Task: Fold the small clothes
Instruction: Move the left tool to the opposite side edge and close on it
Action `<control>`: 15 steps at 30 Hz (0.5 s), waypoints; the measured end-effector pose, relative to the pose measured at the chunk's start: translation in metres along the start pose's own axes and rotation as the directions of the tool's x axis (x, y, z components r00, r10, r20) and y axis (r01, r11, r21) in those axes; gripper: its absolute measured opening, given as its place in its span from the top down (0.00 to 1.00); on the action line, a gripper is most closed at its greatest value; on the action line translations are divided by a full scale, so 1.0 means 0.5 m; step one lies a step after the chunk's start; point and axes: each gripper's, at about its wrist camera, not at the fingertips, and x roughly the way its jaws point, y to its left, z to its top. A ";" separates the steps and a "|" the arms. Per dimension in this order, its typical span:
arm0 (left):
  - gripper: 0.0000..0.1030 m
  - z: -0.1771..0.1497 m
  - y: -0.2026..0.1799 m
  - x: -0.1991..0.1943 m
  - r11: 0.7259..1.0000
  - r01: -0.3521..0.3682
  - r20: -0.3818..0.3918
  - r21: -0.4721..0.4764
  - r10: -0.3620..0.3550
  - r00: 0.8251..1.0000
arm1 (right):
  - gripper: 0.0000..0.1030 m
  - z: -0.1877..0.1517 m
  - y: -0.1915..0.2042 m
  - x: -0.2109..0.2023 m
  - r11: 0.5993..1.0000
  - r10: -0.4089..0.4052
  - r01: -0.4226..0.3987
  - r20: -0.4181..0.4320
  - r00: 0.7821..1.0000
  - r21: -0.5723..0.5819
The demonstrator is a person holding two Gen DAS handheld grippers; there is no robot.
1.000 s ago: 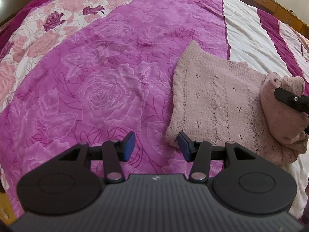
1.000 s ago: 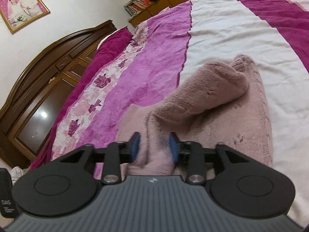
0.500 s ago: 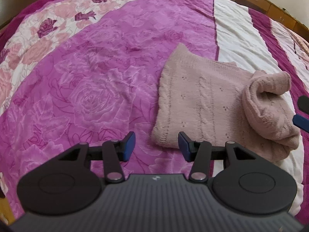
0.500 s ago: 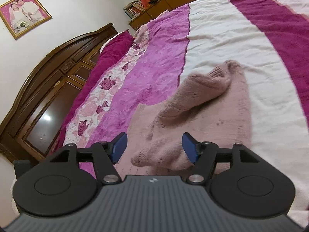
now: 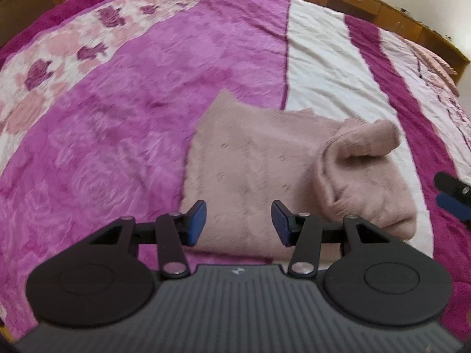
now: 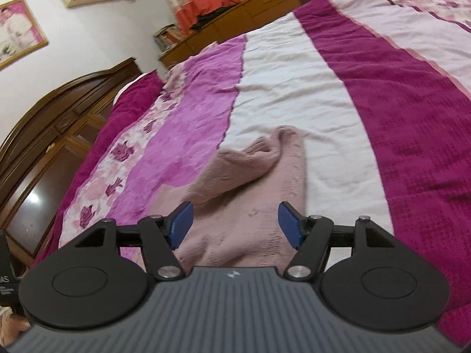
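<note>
A dusty-pink knitted sweater (image 5: 256, 158) lies folded on the bed, with its sleeve (image 5: 362, 144) doubled back in a loose roll on top at the right. In the right wrist view the same sweater (image 6: 265, 188) lies straight ahead. My left gripper (image 5: 238, 223) hovers above the sweater's near edge, open, nothing between its blue pads. My right gripper (image 6: 235, 225) is open above the sweater's near end, holding nothing. Its fingertips (image 5: 450, 197) show at the right edge of the left wrist view, clear of the cloth.
The bedspread (image 5: 117, 117) runs in magenta, white and rose-print stripes. A dark wooden headboard (image 6: 47, 135) stands at the left, wooden cabinets (image 6: 265, 3) along the far wall. A person's hand (image 6: 11, 323) shows at the lower left corner.
My right gripper let go of the sleeve, opened wide and drew back; the sleeve now rests on the sweater. My left gripper shifted right and up, over the sweater's near edge.
</note>
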 end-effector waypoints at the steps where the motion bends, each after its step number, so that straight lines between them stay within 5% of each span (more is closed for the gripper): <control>1: 0.51 0.007 -0.009 0.002 1.000 0.007 0.006 0.011 -0.007 1.000 | 0.31 0.000 -0.007 0.000 1.000 -0.012 0.012 0.002 1.000 0.004; 15: 0.38 0.065 -0.126 0.098 0.982 0.063 -0.008 0.176 -0.063 0.998 | 0.31 -0.018 -0.047 0.034 0.997 -0.067 0.068 -0.024 0.997 0.037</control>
